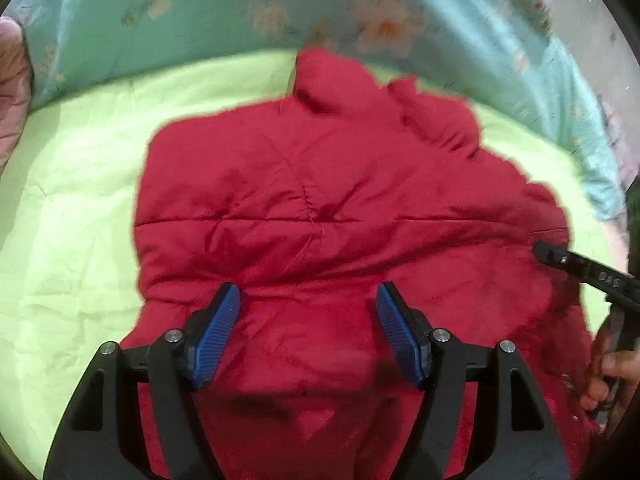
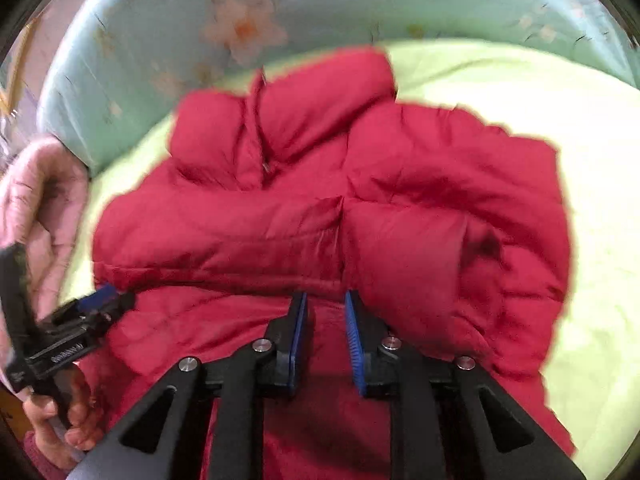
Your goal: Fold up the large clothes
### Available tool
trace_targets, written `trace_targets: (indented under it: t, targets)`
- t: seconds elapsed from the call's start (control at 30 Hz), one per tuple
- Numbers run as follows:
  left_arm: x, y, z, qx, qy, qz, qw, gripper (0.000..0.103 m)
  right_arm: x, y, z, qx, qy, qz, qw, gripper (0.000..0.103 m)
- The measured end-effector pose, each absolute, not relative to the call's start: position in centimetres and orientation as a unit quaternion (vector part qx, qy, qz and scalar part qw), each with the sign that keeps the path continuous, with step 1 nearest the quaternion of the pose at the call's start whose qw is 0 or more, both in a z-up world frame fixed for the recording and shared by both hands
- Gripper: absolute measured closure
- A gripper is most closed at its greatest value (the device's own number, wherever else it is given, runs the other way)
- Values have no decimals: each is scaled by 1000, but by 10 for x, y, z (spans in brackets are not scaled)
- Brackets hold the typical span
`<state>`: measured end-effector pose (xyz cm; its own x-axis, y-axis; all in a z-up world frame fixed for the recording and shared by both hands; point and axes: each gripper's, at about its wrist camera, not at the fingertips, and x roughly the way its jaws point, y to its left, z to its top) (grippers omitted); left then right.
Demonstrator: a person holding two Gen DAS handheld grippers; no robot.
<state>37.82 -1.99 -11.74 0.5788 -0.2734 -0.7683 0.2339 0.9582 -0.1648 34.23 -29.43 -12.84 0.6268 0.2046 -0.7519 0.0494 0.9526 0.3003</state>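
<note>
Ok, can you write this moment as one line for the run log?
item: red puffy jacket on green sheet | left claw: open above jacket | right claw: narrow gap, nothing clearly pinched | fold: unfinished

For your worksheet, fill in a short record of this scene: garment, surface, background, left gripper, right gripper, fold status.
garment: red padded jacket, rumpled, partly bunched
surface: light green sheet
background: teal floral cloth; pink padded fabric at the side
left gripper: open, over the jacket's near edge, nothing pinched
right gripper: jaws narrow but apart, over the jacket, no fabric seen clamped
fold status: not neatly folded yet
</note>
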Motion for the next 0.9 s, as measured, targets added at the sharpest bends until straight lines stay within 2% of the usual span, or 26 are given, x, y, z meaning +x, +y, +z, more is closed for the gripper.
trace_targets:
  t: [0.1,0.23,0.33,0.53,0.63,0.73,0.9]
  targets:
    - [370,-6,-105,-39,421,-153,893,33,319,-298,-115,137,411,38,900,77]
    - [390,-1,-132,-31,466,-119,876,33,324,-297,-134,109,448,10,887,80]
    - [397,-3,-147,-31,476,-113,871,32,331,-307,-150,135,461,14,877,85]
    - [397,-6,-143,-29,485,-105,868,31,335,-313,-148,156,467,14,870,87]
    - [384,3,-129,-43,484,-108,867,31,317,-314,-130,177,453,23,874,80]
    - [360,19,-119,-54,478,-100,871,31,292,-313,-113,176,443,33,879,48]
    - [304,42,-109,-61,461,-88,881,31,238,-307,-105,171,439,48,881,47]
